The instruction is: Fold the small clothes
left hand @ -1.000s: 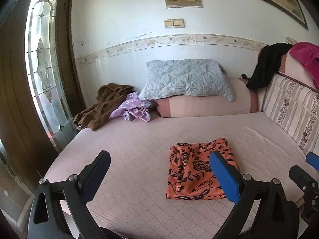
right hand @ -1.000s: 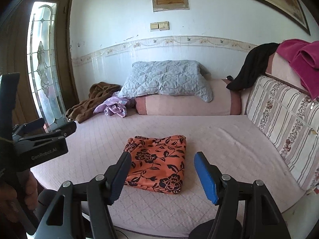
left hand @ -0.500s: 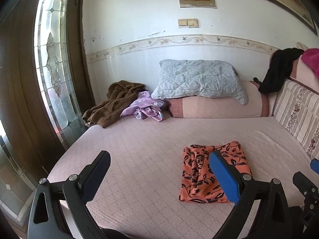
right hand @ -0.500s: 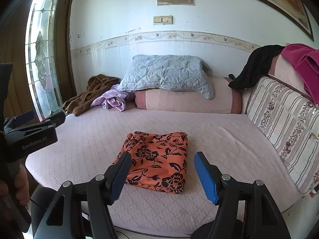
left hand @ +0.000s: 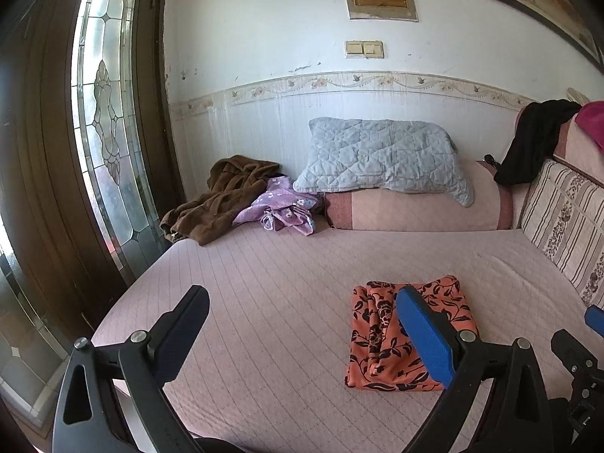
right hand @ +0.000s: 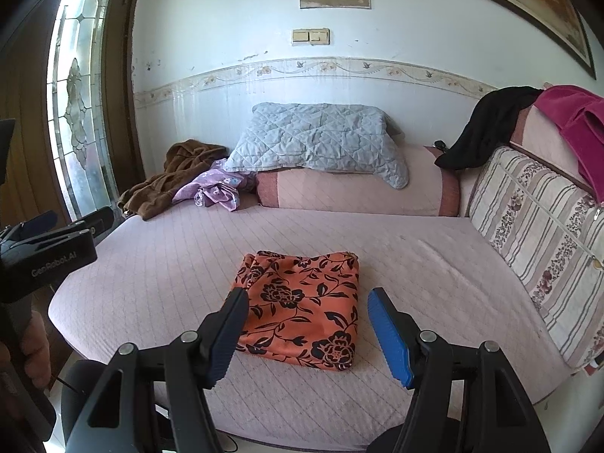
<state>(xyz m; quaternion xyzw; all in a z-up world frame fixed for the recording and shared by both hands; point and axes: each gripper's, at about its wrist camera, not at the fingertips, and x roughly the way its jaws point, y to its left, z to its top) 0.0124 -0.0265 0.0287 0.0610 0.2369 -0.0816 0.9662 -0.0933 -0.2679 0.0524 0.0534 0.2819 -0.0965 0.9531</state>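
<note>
**quiltfan:** Pink quilted bed (right hand: 158, 264) against a white wall, glass-panelled door on the left. An orange floral cloth (right hand: 302, 302) is lying flat near the front edge, and it looks folded into a neat rectangle already. So which step is this?

**foldbot_lurker:** My guess: that piece is done and it's the gap between garments. Both tools are hanging back off the bed edge. The right gripper (right hand: 307, 334) has its jaws spread with nothing between them, and the orange cloth only shows through the gap, beyond the tips. Same for the left gripper (left hand: 302, 339): jaws wide apart, empty, the cloth off behind its blue finger.

**quiltfan:** What's next then?

**foldbot_lurker:** Probably the purple flowered garment (left hand: 281, 209), crumpled at the far left by the bolster (left hand: 415, 211), just beside a brown robe (left hand: 222, 196). That means a long reach across the mattress, pinching one layer only, then dragging it to open space so it can be spread out flat. The robe touches it, so it could get snagged along.

**quiltfan:** Any basket or bin for the finished stuff?

**foldbot_lurker:** None that I can see in either view. The grey pillow (right hand: 317, 139) sits on the bolster, and black and magenta clothes hang over the striped backrest (right hand: 536, 219). Folded pieces just stay on the mattress, seems like.
</note>
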